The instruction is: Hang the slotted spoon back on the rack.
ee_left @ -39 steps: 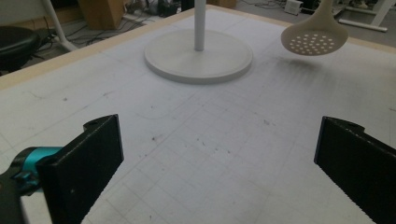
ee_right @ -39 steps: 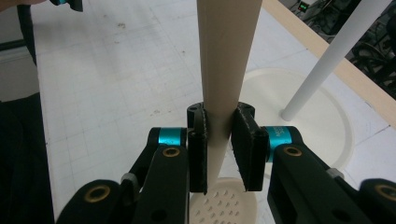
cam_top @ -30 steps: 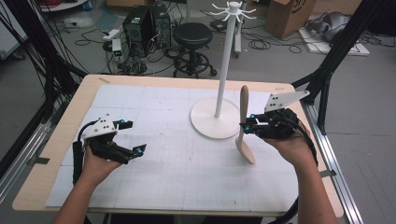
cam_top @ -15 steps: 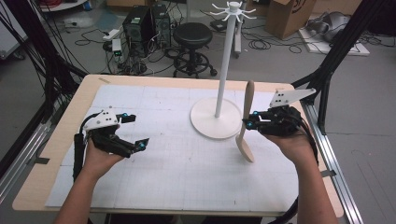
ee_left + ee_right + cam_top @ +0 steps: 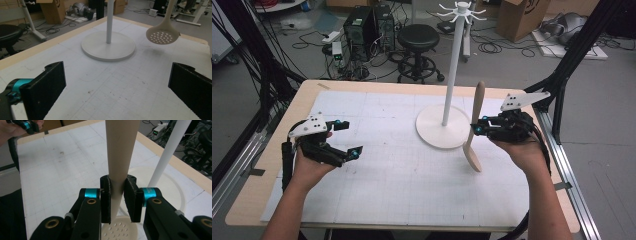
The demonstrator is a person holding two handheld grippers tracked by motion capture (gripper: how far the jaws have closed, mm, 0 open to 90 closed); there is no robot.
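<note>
High view: the right gripper (image 5: 478, 128), held in a hand at the right side of the table (image 5: 272, 165), has its jaws closed around the handle of a beige slotted spoon (image 5: 474, 127). The spoon stands nearly upright, perforated bowl lowest and close above the table, just right of the white stand (image 5: 452, 90) and its round base. At the left, the left gripper (image 5: 348, 138) is wide open and empty, held low, its forearm coming in from the near edge.

The tall white hook stand on a round base (image 5: 443, 131) stands on the table (image 5: 362, 92); the beige slotted wooden spoon (image 5: 473, 135) hangs just right of that base, the empty left gripper (image 5: 343, 145) well left of it.
</note>
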